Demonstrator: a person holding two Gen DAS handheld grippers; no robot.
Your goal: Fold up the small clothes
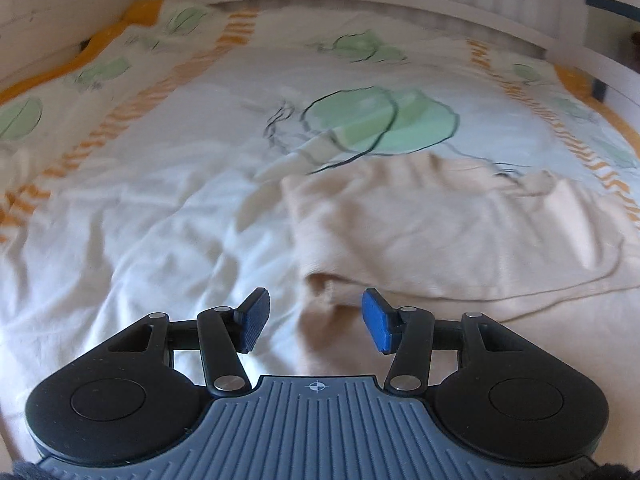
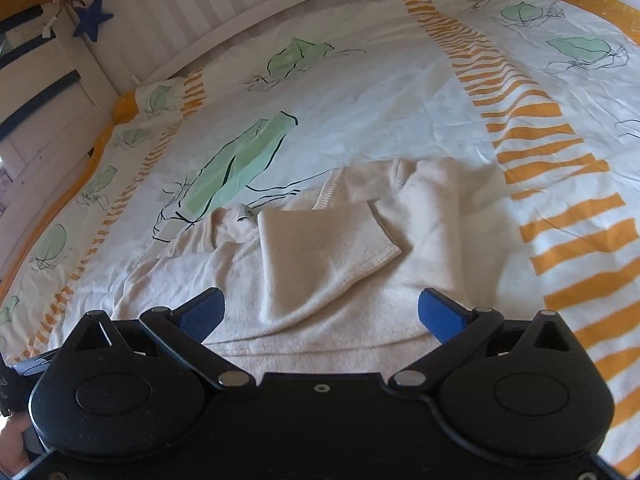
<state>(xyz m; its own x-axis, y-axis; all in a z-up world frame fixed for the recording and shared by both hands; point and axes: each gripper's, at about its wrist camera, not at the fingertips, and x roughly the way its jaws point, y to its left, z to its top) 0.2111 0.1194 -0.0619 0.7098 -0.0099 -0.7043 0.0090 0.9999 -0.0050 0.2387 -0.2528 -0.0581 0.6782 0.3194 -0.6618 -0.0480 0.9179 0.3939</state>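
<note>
Just ahead of the left gripper (image 1: 314,320), one cream garment (image 1: 440,232) is lying on the patterned bedcover (image 1: 160,208), its near folded edge sitting beyond the gap between the blue pads (image 1: 254,320). That gripper's jaws are standing part way apart with nothing pinched between them; the cloth is lying past the pads, not in them. It is probably lining up on that edge to take hold for another fold.

Beyond the right gripper (image 2: 320,312), the same garment (image 2: 432,216) is spreading out, with one sleeve (image 2: 324,248) already laid across the body, likely so the piece narrows before being doubled over. The right gripper's jaws are spread wide and holding nothing, hovering over the near hem.

Counting: one garment, one sleeve folded in, two grippers. One blue star (image 2: 93,16) is hanging on the wall far off to the right gripper's left.
</note>
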